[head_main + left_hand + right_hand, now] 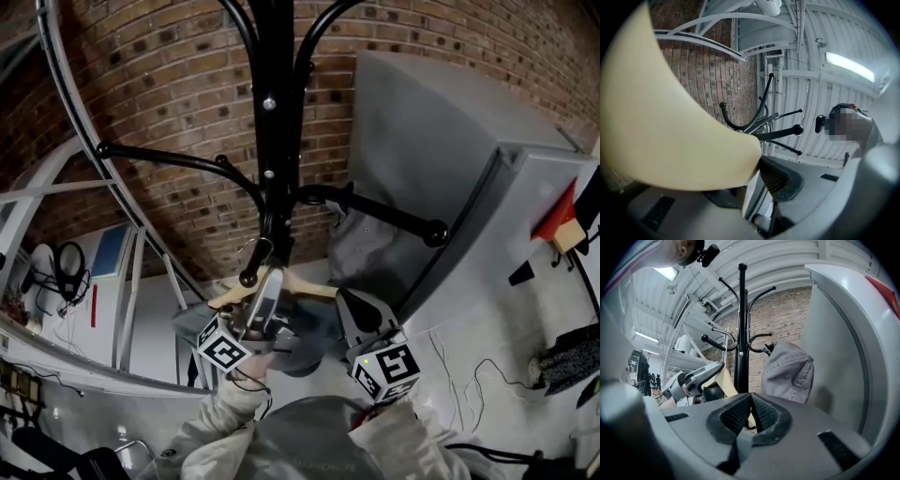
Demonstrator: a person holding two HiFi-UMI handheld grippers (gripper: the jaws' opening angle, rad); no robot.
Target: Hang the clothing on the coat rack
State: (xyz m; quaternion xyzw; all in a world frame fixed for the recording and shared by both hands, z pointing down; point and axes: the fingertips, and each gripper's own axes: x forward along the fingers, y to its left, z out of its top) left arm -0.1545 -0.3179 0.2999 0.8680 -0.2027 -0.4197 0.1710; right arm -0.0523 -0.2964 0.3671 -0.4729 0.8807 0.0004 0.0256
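Wooden hanger [305, 284]: it lies across the lower middle of the head view, just in front of the pole. We judge it is held this high so its hook can reach a rack arm.
Hook [255, 251]: the metal loop sits right beside the knob [248, 278] of a short arm. We cannot tell whether it is over the arm yet.
Left gripper [269, 283]: tilted upward, it pinches the hanger with its jaws spread wide around the thick wood. In the left gripper view the cream wood fills the left half and butts against the one pad [780, 180] that shows. The steep tilt looks meant to lift the hook toward the arm.
Rack [277, 112]: the black pole runs down the centre, its arms curving off to both sides. In the left gripper view the arms sit at mid-frame, near the hanger tip.
Garment [361, 248]: grey cloth is bunched right of the pole, under the long right arm, with more cloth sagging between the two grippers. We cannot tell whether it hangs from that arm or from the hanger's far end.
Right gripper [361, 314]: held level at the lower right of the hanger, its tips are pressed together with nothing visible between them. We judge it is steadying the cloth from below rather than carrying it.
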